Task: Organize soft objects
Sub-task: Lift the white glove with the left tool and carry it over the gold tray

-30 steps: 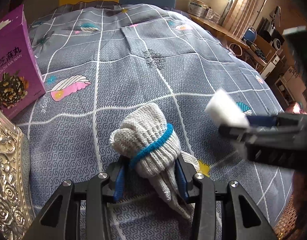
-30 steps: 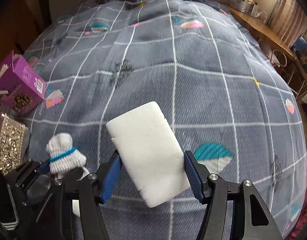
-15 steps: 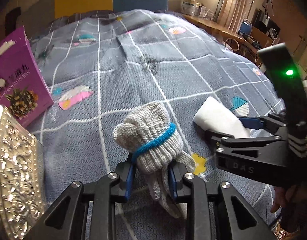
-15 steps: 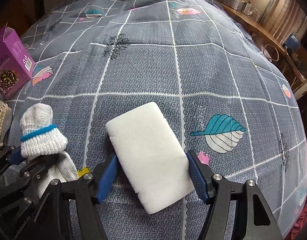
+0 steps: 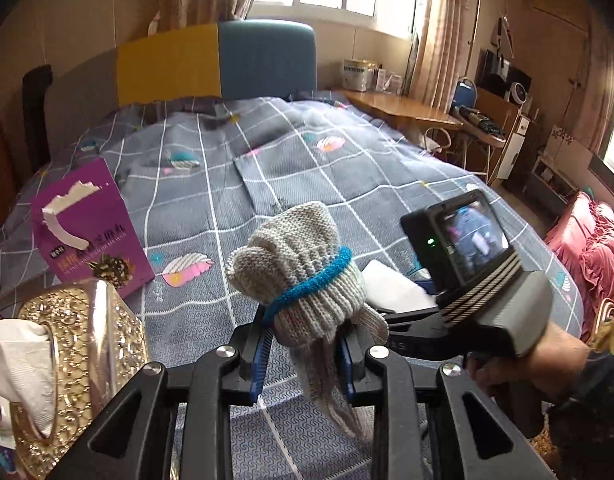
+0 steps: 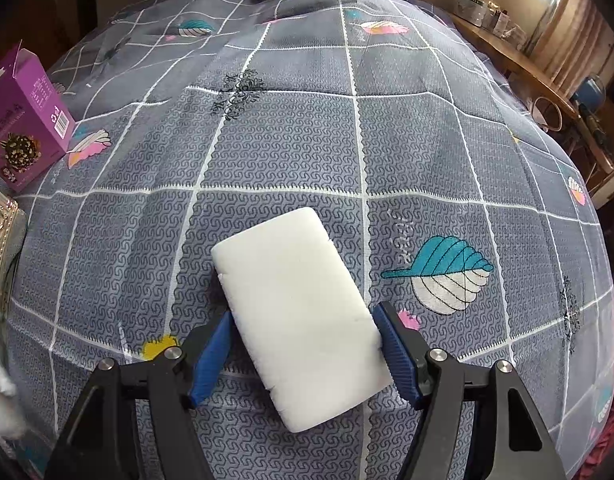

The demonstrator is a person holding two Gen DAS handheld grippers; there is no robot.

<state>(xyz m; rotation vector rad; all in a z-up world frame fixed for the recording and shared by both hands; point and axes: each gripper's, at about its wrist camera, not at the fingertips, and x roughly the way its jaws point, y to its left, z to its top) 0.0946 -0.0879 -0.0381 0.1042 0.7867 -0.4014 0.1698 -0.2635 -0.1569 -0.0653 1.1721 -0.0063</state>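
Knitted glove bundle [image 5: 303,276], grey-white, bound by a blue elastic band: clenched in my left claw [image 5: 303,360], pads pinching the loose fabric below the band, rolled head standing above them, a tail of knit hanging beneath. Held clear of the bedspread [image 5: 227,208]. Judged light, limp and compressible; the waist under the band looks the surest hold, since the tail would sag and slip.

White foam sponge block [image 6: 299,304]: lying flat on the bedspread between the jaws of my right claw [image 6: 303,352], which stand slackened to either side; the right pad sits just at its edge, the left shows a gap. Judged very light, springy, easily dented; best taken across its short sides.

Outward, far left: purple carton [image 5: 91,228], torn open. Near left: gold embossed tissue box [image 5: 79,360], white tissue showing.
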